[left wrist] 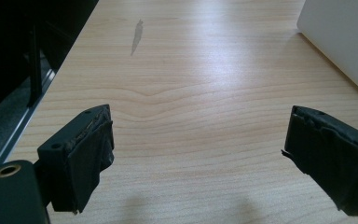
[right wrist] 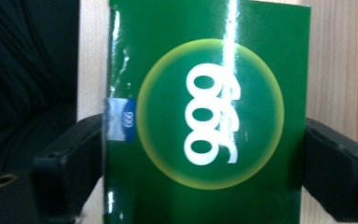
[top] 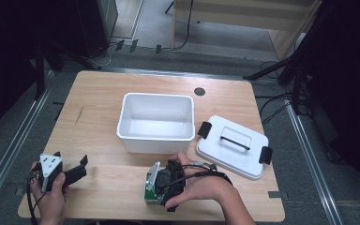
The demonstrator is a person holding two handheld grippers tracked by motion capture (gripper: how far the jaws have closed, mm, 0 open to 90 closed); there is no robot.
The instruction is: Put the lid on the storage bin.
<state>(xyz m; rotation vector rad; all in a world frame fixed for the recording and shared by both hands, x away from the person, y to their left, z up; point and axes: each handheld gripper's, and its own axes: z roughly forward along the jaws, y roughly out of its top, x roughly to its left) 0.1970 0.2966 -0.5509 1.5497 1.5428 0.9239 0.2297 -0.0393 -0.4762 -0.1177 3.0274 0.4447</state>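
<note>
My right gripper (right wrist: 203,158) fingers (right wrist: 77,154) meeting both side edges of the green box (right wrist: 205,116), left gripper (left wrist: 196,158) spread wide over bare table (left wrist: 191,70), white bin (top: 155,123) beyond the box.

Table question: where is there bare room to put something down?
Bare wood lies left of the white tub, beyond the left gripper, and along the table's far edge. It is crowded between tub, lid and green box.

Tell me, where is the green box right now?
The green box lies on the table near its front edge, between the jaws of the right gripper, just in front of the white tub.
</note>
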